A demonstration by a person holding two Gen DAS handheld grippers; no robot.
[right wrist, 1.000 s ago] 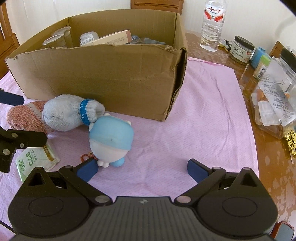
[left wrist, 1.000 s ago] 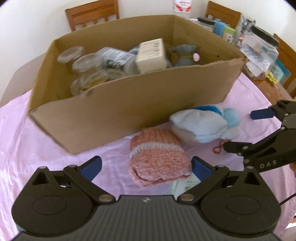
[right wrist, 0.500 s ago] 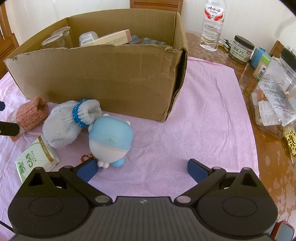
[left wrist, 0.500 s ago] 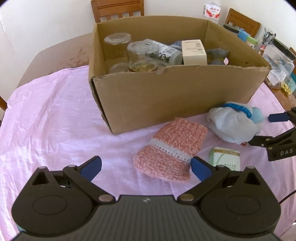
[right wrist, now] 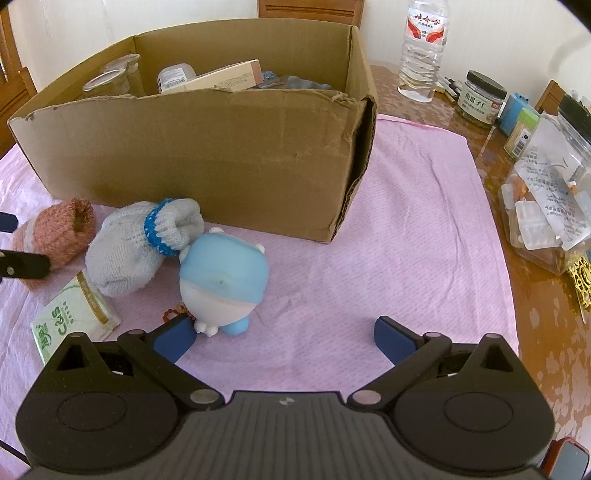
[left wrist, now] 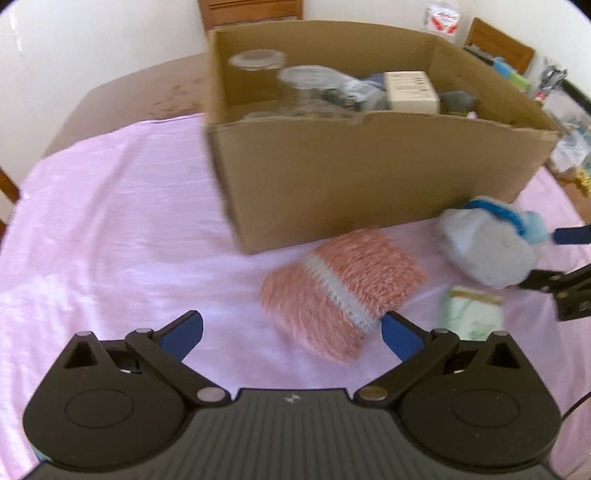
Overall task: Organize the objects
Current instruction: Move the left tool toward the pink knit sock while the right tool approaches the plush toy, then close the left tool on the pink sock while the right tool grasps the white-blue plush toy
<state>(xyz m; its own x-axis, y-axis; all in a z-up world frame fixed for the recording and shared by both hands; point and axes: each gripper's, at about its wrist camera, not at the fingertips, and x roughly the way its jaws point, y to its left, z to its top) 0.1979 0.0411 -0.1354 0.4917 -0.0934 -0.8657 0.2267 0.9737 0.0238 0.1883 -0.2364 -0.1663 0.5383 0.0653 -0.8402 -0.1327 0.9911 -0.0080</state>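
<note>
A cardboard box [left wrist: 369,173] [right wrist: 207,155] holding jars and small cartons stands on the pink cloth. In front of it lie a pink knitted piece [left wrist: 340,288] [right wrist: 59,232], a grey knitted piece with a blue cuff [left wrist: 487,251] [right wrist: 144,243], a green tissue pack [left wrist: 471,314] [right wrist: 70,321] and a blue-and-white toy figure [right wrist: 221,284]. My left gripper [left wrist: 291,334] is open, its right pad touching the pink piece's near edge. My right gripper [right wrist: 284,339] is open, with its left pad beside the toy's feet.
On the bare wooden table to the right stand a water bottle [right wrist: 423,51], a dark-lidded jar [right wrist: 480,99], coloured small boxes [right wrist: 517,118] and a clear container with papers [right wrist: 550,206]. Wooden chairs [left wrist: 251,11] ring the table. Open pink cloth [left wrist: 110,221] spreads left of the box.
My left gripper has swung left and pulled back, so the box and pink piece sit further right in its view. The right gripper has stayed still beside the toy.
</note>
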